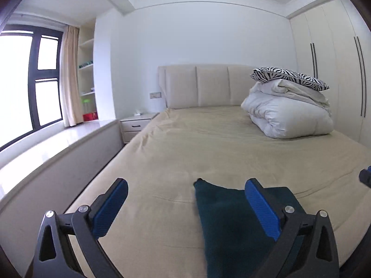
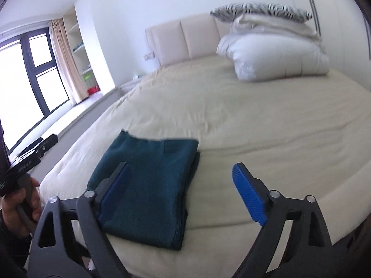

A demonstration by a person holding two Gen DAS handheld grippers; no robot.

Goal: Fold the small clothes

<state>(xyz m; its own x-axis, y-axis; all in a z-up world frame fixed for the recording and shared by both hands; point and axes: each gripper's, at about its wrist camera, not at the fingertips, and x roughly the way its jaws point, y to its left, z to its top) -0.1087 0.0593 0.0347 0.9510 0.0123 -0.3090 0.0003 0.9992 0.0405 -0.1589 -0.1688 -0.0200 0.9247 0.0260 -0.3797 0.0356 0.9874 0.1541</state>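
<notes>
I see the dark teal garment (image 2: 148, 185) lying flat on the bed (image 2: 255, 125), already folded into a neat rectangle near the foot edge, well apart from the white duvet pile (image 2: 276, 53) up by the headboard. Its long axis runs away from me, from the foot edge toward the headboard.

My right gripper (image 2: 183, 192) hovers spread wide and empty: its left finger sits over the garment, its right finger over bare sheet, so the garment lies ahead and to the left of that gripper's midline. My left gripper (image 1: 185, 206) is also wide open, holding nothing; from it the garment (image 1: 229, 227) lies to the right, under its right finger.

I judge the fold looks nearly or fully done. If another fold is wanted, both grippers seem about equally near, flanking the garment's two long sides.
</notes>
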